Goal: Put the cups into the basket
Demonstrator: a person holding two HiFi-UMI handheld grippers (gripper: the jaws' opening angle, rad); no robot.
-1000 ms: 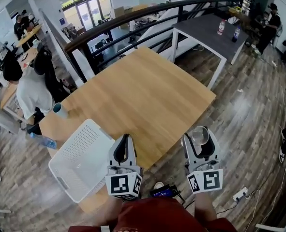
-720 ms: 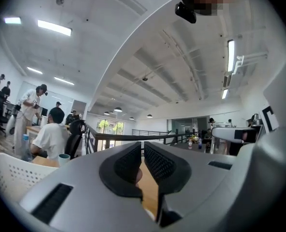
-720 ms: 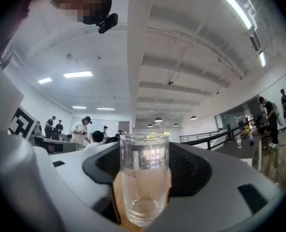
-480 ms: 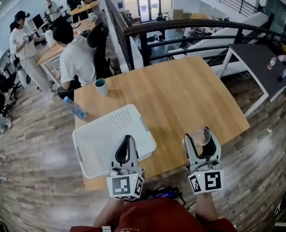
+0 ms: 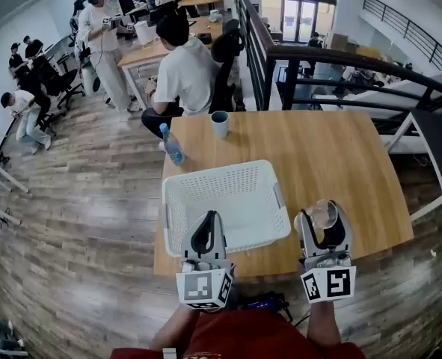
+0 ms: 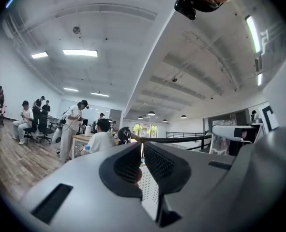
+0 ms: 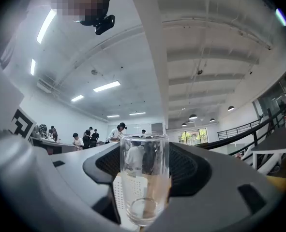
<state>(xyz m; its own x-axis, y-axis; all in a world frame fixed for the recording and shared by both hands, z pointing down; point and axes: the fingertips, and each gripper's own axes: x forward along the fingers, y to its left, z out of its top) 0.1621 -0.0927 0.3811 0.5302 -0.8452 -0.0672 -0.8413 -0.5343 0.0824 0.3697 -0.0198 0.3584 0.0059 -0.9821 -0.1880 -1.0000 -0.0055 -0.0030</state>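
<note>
My right gripper [image 5: 324, 217] is shut on a clear glass cup [image 5: 324, 215], held upright above the table's near right part; in the right gripper view the clear glass cup [image 7: 143, 178] stands between the dark pads. A white perforated basket [image 5: 222, 204] lies on the wooden table [image 5: 333, 155] near its front edge, left of the glass. My left gripper [image 5: 204, 234] hovers over the basket's near rim, jaws closed with nothing between them; in the left gripper view the left gripper [image 6: 142, 163] shows its pads almost touching. A teal mug [image 5: 220, 123] stands at the table's far edge.
A plastic water bottle [image 5: 172, 143] stands at the table's far left corner. A seated person [image 5: 182, 69] is just behind the table, with more people at desks beyond. A dark railing [image 5: 355, 58] runs along the far right.
The head view has swung round, so table and basket now sit squarer in front. Both grippers keep their pose; the right one still holds the glass.
</note>
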